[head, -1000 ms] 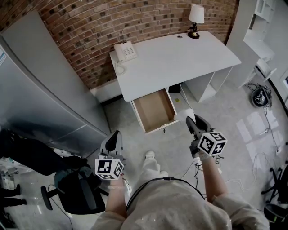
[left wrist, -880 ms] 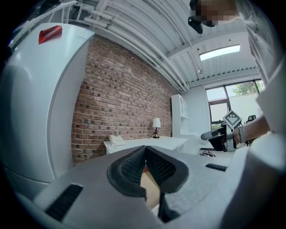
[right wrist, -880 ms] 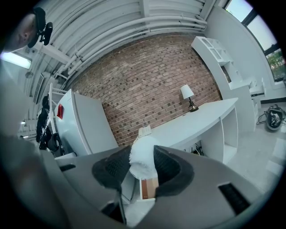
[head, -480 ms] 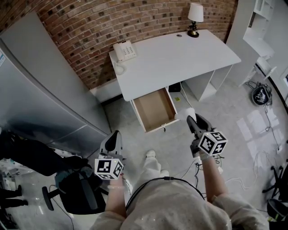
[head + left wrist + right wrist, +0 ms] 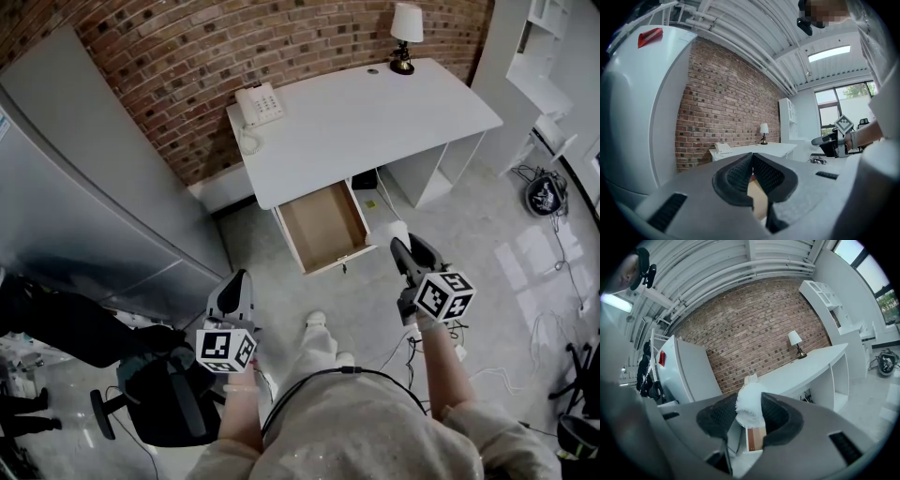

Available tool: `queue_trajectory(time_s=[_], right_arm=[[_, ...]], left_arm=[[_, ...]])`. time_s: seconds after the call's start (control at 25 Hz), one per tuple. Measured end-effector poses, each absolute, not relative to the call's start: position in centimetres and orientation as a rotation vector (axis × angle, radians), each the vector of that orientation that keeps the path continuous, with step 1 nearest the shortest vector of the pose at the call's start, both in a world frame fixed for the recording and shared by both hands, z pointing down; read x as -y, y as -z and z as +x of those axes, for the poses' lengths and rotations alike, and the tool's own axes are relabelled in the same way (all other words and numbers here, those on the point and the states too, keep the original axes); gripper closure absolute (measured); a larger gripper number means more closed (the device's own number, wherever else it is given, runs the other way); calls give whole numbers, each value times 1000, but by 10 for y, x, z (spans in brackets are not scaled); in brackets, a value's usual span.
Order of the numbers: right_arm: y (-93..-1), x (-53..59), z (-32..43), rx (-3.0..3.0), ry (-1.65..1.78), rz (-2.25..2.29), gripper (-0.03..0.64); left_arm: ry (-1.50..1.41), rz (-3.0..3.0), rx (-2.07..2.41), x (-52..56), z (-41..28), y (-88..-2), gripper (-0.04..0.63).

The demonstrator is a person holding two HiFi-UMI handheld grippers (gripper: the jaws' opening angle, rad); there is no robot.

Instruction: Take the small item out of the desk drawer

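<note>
The right claw's (image 5: 750, 401) matt, ribbed rubbery pads (image 5: 723, 416) pinch a fluffy white cloth item (image 5: 750, 412); beyond it, a smooth white surface (image 5: 366, 122), bare-wood drawer (image 5: 322, 227), rough brick wall (image 5: 234, 47).

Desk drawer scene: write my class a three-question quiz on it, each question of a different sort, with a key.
1. Fill in: the lamp stands on the ___.
2. True or false: the drawer is open.
3. What do the fingers of the right gripper hold? A the lamp; B a white fluffy item; C nothing.

Key: 1 desk; 2 true; 3 B.
</note>
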State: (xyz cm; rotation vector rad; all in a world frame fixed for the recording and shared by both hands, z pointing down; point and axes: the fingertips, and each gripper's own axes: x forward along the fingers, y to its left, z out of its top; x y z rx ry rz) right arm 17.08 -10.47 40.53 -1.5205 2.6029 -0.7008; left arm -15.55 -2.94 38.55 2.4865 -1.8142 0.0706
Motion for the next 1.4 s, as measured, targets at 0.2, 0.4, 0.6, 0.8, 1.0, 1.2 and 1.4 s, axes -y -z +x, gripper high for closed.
queue_trajectory(time_s=[0.2,0.4,0.6,0.8,1.0,1.2,1.4], right_arm=[[-403,105,173,-2597,696,-1524,456],[-402,105,172,-2596,692,-1524,456],[-398,106,176,-2581,680,-1528,456],[-396,106,180,-2567,674,-1528,456],[-396,106,182,-2562,674,-1524,456],[-395,107,184,-2556,675,-1522,456],[-394,108,188,-2549,678,-1527,456]], left_arm=[[-65,2494,1825,29,-155,-380,591],[-53,2503,1831,31,-156,-376,591],[-55,2508,1829,33,-154,-374,591],[-48,2513,1826,35,-151,-372,591],[-52,2517,1823,36,-149,-371,591],[-58,2523,1823,39,-146,-369,591],[-59,2531,1817,42,-143,-367,591]])
